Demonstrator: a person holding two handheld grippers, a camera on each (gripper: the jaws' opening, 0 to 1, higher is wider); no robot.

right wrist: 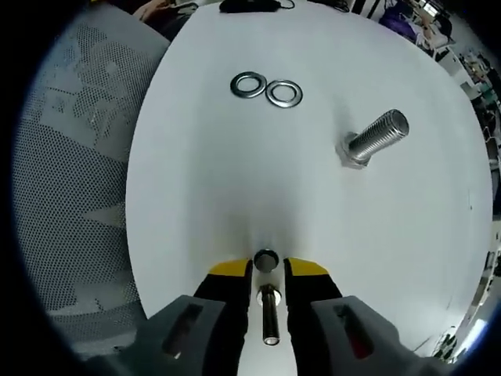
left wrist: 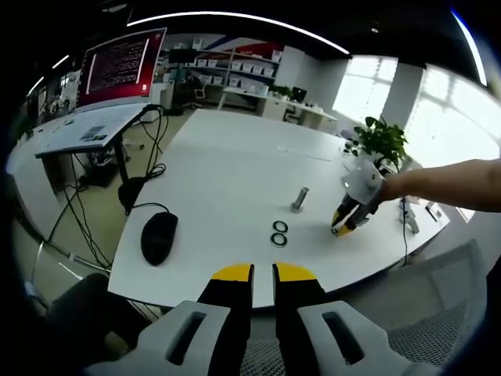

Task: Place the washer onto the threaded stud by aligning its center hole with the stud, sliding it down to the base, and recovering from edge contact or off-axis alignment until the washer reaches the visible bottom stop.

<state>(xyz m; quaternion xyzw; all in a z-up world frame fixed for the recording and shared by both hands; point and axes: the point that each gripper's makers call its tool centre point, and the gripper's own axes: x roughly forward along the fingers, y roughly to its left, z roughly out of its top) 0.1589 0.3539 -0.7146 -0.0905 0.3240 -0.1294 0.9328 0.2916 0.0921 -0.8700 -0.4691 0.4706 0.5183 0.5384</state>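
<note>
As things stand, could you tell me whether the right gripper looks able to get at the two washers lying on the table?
Probably yes. The right gripper points across bare white table towards the washers, nothing between them. The threaded stud stands off to one side. Its jaws look nearly shut, so it would have to open first.

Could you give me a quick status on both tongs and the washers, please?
Left tongs nearly shut, empty, off the table edge. Right tongs down at a washer on the table. Two spare washers near the upright stud. Path clear.

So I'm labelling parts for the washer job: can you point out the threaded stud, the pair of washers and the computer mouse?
threaded stud (right wrist: 374, 138), right gripper view, mid-shaft.
pair of washers (right wrist: 248, 84), right gripper view, ring of the left washer.
computer mouse (left wrist: 159, 237), left gripper view, centre of its back.
</note>
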